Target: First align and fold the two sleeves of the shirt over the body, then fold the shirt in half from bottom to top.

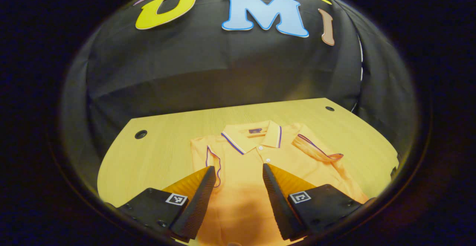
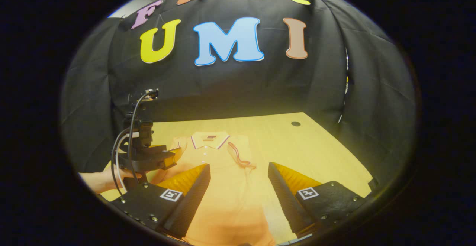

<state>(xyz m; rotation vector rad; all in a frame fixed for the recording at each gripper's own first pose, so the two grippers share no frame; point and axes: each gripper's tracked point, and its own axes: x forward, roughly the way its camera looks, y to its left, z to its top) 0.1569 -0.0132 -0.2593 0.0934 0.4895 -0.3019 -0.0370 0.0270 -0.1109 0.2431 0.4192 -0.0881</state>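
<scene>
An orange polo shirt (image 1: 256, 171) lies flat on the wooden table (image 1: 163, 145), collar at the far end. Both short sleeves are folded in over the body: one sleeve (image 1: 212, 162) on the left, the other sleeve (image 1: 316, 150) on the right, each with a dark trim line. My left gripper (image 1: 239, 171) hovers open above the shirt's lower body, nothing between its fingers. In the right gripper view the shirt (image 2: 227, 186) runs away from me, and my right gripper (image 2: 239, 170) stands open over its lower half. The left gripper (image 2: 148, 153), held by a hand (image 2: 100, 181), shows at the left.
The table has round cable holes (image 1: 141, 134) at its far corners, another hole (image 2: 295, 123) visible at the right. Black cloth walls close in behind and on both sides. Bare wood lies left (image 1: 148, 164) and right (image 2: 319, 153) of the shirt.
</scene>
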